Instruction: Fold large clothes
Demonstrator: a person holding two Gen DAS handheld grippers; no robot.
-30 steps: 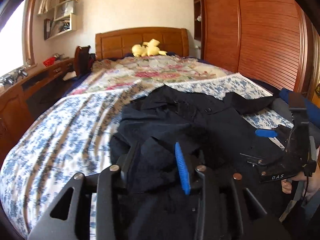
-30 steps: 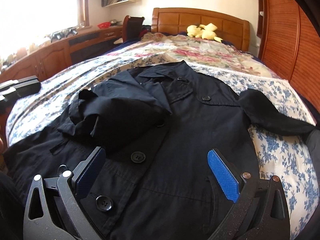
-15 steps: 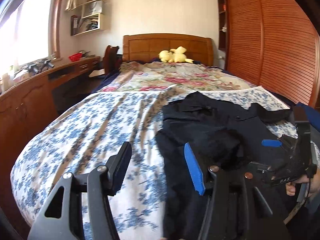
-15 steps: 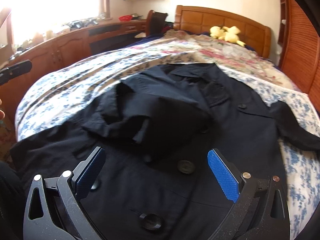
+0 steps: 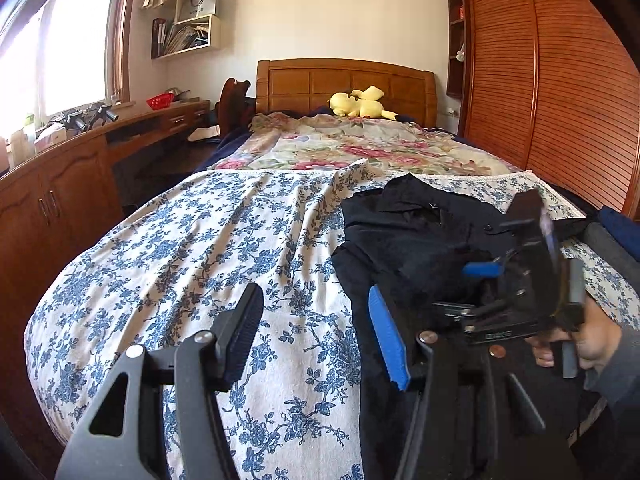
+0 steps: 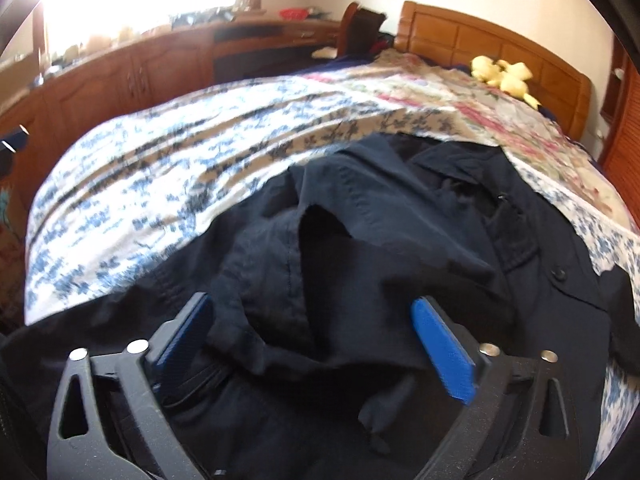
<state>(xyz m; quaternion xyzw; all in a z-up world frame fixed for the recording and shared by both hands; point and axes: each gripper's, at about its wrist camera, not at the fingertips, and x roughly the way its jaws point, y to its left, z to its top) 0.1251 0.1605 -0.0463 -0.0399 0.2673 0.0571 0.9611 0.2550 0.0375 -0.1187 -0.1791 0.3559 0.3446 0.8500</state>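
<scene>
A large black coat (image 5: 416, 240) lies spread on the blue-flowered bedspread (image 5: 200, 248), its near sleeve bunched on top. In the left wrist view my left gripper (image 5: 316, 336) hangs open over bare bedspread just left of the coat's edge, with nothing between its fingers. A hand (image 5: 592, 340) holds my right gripper (image 5: 510, 246) over the coat's middle. In the right wrist view the right gripper (image 6: 316, 340) points down at the coat (image 6: 540, 208). Its jaws are closing, and the bunched sleeve (image 6: 280, 280) lies between the blue pads (image 6: 444, 352) without being pinched.
A floral quilt (image 5: 352, 148) covers the far half of the bed, with a yellow plush toy (image 5: 360, 106) by the wooden headboard (image 5: 344, 80). A long wooden desk with cabinets (image 5: 60, 184) runs along the left. Slatted wardrobe doors (image 5: 560, 80) stand close on the right.
My left gripper let go of the coat's fold, opened, and slid left off the coat over the bedspread. My right gripper moved left over the coat to the bunched sleeve and narrowed slightly.
</scene>
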